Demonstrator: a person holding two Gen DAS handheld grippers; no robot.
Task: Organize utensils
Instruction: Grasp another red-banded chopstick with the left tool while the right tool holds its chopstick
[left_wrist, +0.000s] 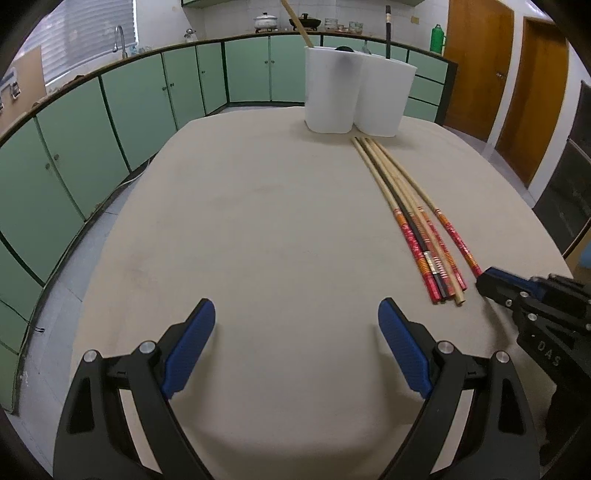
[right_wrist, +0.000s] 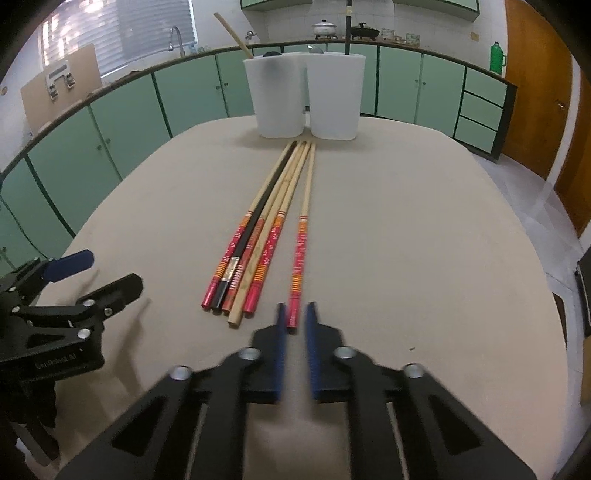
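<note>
Right wrist view showed the right claw (right_wrist: 295, 315) with its blue pads drawn in narrow around the near red end of a single bamboo chopstick with a red-and-orange patterned handle (right_wrist: 301, 254), which lay a little apart to the right of the rest. The pads looked pressed onto it, though motion blur made the contact itself hard to confirm. The grip sat at the very tip of the stick, so a lift from there would probably let the long far end droop or swing; raising it slowly and keeping the stick in line with the claw should help.

Just left of it lay the bundle of loose chopsticks (right_wrist: 255, 240), several light bamboo ones with red handles and one black, touching side by side on the beige table (right_wrist: 406, 221). Lifting straight up rather than sideways would avoid nudging them.

The left claw (left_wrist: 295, 343) hovered spread wide over bare table, gripping nothing, well clear of the sticks.

At the far edge stood two white plastic holder cups (right_wrist: 306, 99) side by side, a bamboo stick leaning in the left one and a black stick upright in the right. The patterned stick probably belonged in the left cup, tip lowered first.
</note>
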